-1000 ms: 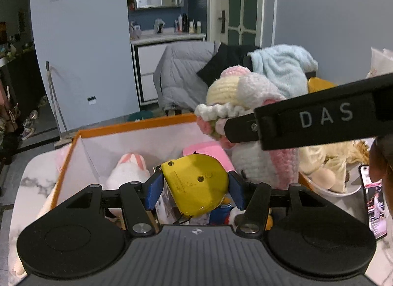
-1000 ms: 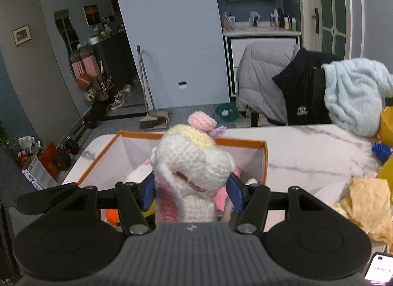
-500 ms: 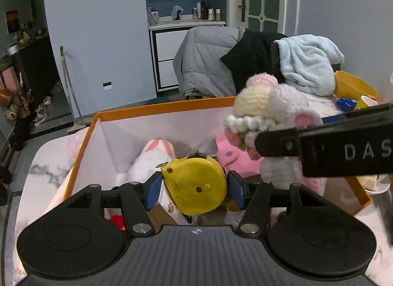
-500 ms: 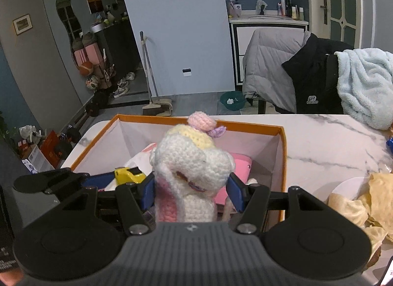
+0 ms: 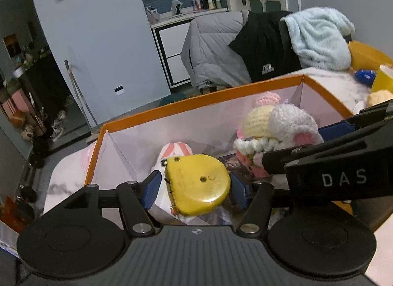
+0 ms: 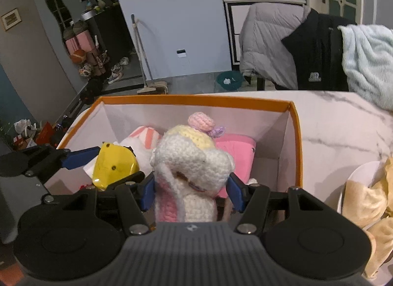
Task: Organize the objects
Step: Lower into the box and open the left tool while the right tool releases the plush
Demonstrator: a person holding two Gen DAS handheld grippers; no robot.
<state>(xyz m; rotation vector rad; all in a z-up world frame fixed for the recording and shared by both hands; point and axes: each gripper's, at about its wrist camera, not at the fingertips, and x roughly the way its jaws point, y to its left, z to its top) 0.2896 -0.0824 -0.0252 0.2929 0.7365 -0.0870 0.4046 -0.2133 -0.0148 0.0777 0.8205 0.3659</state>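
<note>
Drop-off step: left tongs point(image 5: 195, 188) over the orange box point(image 6: 196, 100), pads loosening around the yellow tape measure point(image 5: 196, 185). Right tongs point(image 6: 190, 191) grip the crochet doll point(image 6: 191, 163) above the box. Next: release both inside.

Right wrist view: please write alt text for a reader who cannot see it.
A hand-held gripper holds a crocheted white-and-pink doll over an orange-rimmed box. Left of it, another hand-held gripper carries a yellow tape measure.
</note>
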